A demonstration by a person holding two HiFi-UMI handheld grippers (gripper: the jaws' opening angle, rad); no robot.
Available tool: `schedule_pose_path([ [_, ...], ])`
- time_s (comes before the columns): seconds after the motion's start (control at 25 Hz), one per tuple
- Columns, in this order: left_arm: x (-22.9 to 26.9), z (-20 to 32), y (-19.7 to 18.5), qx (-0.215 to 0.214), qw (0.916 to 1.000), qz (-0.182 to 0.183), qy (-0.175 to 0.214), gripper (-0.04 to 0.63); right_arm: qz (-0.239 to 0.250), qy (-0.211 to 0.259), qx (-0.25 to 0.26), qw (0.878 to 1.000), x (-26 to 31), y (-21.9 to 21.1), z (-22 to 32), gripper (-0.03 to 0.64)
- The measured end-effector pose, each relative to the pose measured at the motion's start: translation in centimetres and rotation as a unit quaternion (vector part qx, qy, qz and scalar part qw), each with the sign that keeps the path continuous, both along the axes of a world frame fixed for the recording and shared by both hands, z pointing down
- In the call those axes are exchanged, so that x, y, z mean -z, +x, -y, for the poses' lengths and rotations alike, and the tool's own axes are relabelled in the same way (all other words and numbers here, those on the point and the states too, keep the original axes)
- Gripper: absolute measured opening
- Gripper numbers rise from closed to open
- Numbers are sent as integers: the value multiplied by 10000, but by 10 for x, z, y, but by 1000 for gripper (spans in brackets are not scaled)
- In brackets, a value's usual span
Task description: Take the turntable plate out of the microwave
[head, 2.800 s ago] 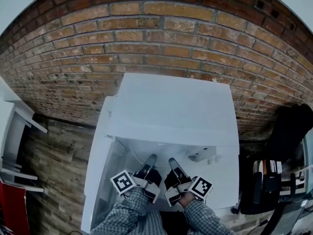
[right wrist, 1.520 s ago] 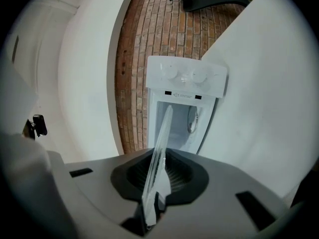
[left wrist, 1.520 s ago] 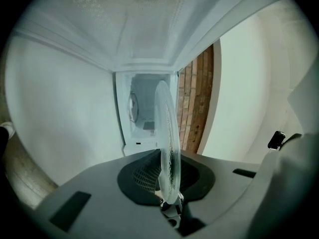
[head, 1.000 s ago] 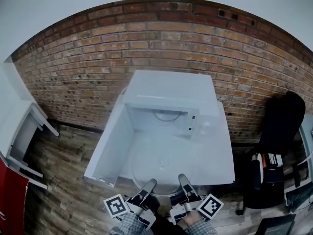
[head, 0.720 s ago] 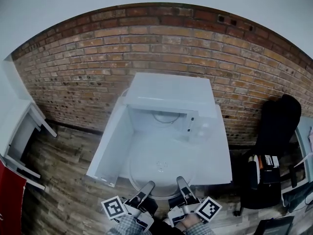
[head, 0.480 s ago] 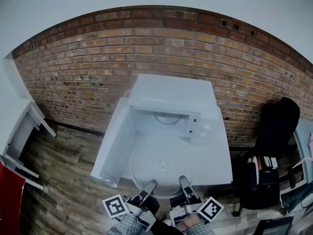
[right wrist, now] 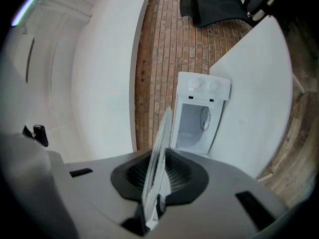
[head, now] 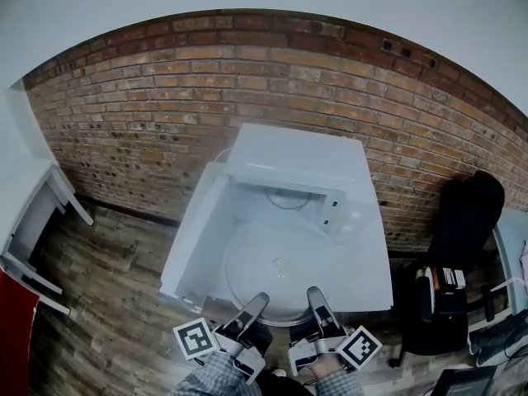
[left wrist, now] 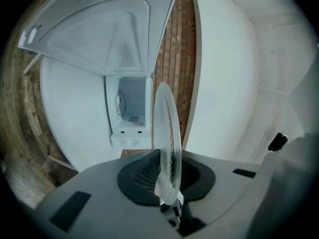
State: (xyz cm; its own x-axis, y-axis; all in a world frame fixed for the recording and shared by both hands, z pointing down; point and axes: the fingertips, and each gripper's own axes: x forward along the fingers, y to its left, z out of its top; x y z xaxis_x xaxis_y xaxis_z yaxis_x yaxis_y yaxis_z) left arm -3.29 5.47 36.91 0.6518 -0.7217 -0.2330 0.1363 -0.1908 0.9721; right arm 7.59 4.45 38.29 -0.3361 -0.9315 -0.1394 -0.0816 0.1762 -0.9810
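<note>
The clear glass turntable plate (head: 276,271) is outside the white microwave (head: 293,167), held level in front of its open cavity. My left gripper (head: 254,305) is shut on the plate's near rim at the left. My right gripper (head: 315,300) is shut on the same rim at the right. In the left gripper view the plate (left wrist: 167,133) stands edge-on between the dark pads of the left gripper (left wrist: 168,176), with the microwave (left wrist: 128,108) beyond. The right gripper view shows the plate (right wrist: 159,148) the same way in the right gripper (right wrist: 155,176), and the empty cavity (right wrist: 195,121) behind.
The microwave door (head: 191,242) hangs open to the left. The microwave sits on a white table (head: 375,279) against a brick wall (head: 148,97). A black chair (head: 466,213) with bags stands at the right, a white shelf unit (head: 33,221) at the left, over a wooden floor (head: 107,304).
Both grippers were inside the microwave earlier; they have drawn back with the plate. Over the last second the plate has risen a little, still held by both.
</note>
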Motion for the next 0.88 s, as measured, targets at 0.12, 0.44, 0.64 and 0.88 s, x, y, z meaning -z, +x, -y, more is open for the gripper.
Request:
schedule_pose_path([
  [0.12, 4, 4, -2, 11, 10000, -52, 25, 38, -42, 57, 12, 10000, 4, -2, 4, 49],
  [0.44, 5, 8, -5, -6, 9999, -113, 54, 38, -62, 82, -2, 9999, 7, -6, 7, 49],
  [0.64, 6, 8, -7, -9, 9999, -144, 61, 38, -74, 102, -6, 9999, 8, -7, 8, 49],
  [0.88, 6, 10, -9, 13, 9999, -161, 49, 38, -22, 89, 10, 10000, 8, -10, 10, 49],
])
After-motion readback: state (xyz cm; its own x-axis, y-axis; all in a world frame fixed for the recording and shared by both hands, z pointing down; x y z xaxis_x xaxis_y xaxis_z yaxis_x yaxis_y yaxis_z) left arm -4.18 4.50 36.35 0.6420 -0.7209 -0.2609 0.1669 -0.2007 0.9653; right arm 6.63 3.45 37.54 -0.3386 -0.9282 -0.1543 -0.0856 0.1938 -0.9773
